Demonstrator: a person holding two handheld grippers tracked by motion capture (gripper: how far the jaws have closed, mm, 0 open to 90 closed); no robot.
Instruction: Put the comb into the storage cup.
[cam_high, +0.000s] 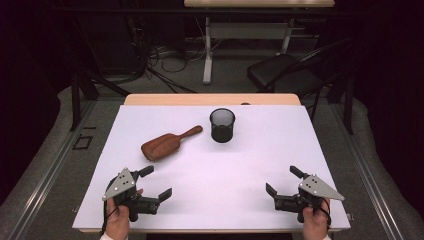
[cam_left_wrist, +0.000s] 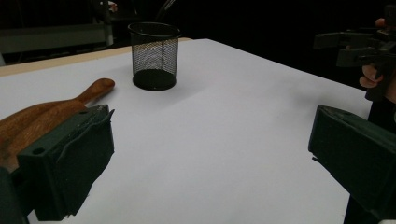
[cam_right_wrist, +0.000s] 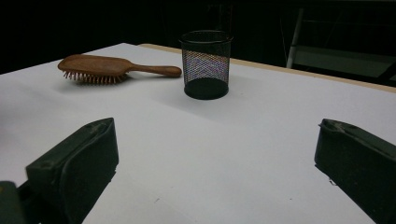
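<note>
A brown wooden hairbrush lies bristles down on the white table, left of centre, its handle pointing toward a black mesh cup that stands upright. The brush and cup show in the right gripper view; the left gripper view has the brush close by and the cup farther off. My left gripper rests near the front left edge, open and empty. Near the front right edge my right gripper is open too, with nothing between its jaws. It also appears in the left gripper view as the right gripper.
A black chair and a second desk stand beyond the table's far edge, with cables on the floor. A tan strip of the tabletop shows along the back.
</note>
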